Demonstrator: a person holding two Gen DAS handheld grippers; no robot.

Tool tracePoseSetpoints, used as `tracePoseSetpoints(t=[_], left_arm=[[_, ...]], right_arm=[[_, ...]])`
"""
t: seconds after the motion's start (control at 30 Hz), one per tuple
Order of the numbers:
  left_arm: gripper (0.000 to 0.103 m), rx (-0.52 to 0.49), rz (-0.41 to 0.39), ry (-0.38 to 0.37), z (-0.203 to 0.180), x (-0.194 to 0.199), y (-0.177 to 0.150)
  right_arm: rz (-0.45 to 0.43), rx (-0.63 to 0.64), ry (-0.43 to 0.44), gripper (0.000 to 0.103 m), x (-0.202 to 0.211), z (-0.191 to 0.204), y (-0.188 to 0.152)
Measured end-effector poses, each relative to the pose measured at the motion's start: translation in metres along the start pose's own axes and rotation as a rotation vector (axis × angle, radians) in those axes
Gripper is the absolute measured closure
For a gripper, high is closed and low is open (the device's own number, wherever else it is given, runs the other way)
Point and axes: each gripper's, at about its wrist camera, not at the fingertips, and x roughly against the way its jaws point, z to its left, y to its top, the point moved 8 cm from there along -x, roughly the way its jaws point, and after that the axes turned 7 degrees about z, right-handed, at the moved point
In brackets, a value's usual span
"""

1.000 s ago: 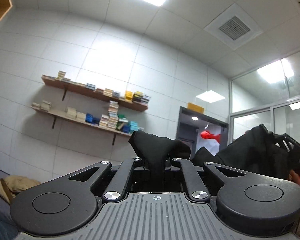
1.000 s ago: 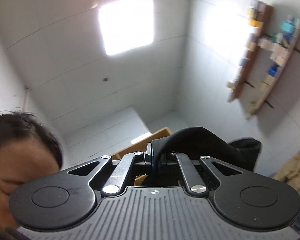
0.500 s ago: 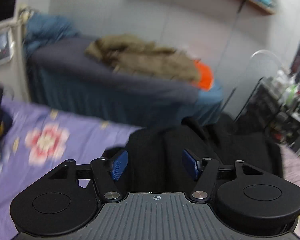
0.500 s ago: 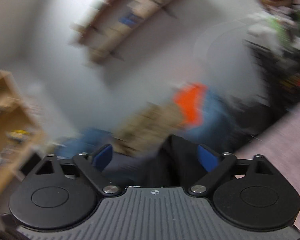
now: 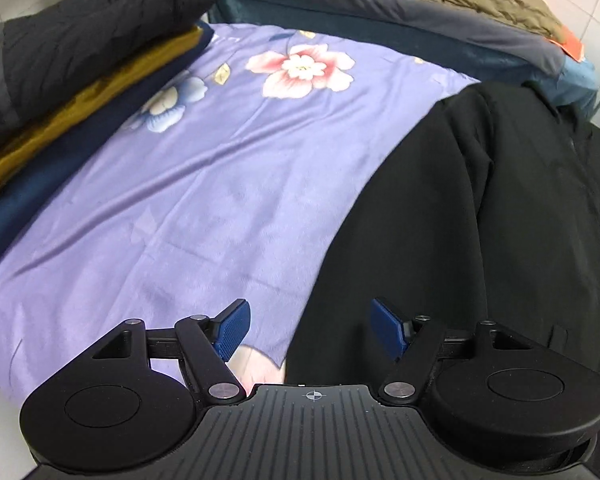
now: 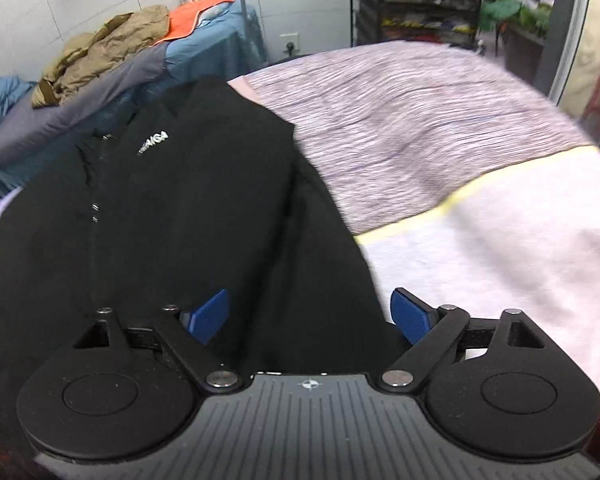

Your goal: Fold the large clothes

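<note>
Black and spread flat, a zip-front jacket (image 6: 188,208) lies across a bed, partly on a purple floral sheet (image 5: 204,184) and partly on a striped lilac cover (image 6: 412,120). The left gripper (image 5: 311,330) hovers over the jacket's near edge with its blue pads wide apart and gripping nothing. The right gripper (image 6: 308,314), jaws opening, has jacket cloth between its pads but unpinched.

Jacket (image 5: 480,208) flat on bedspread (image 5: 204,184); folded stack (image 5: 60,64) at left (far edge).
</note>
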Motion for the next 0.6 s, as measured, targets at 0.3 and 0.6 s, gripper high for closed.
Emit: tracePoseSetpoints(t=[0.3, 0.6], left_arm=[[0.000, -0.090, 0.002, -0.092, -0.031, -0.001, -0.014], [0.000, -0.152, -0.015, -0.106, -0.047, 0.007, -0.038]], right_arm=[[-0.099, 0.129, 0.073, 0.011, 0.007, 0.049, 0.018], [-0.339, 0.061, 0.084, 0.005, 0.108, 0.029, 0.070]])
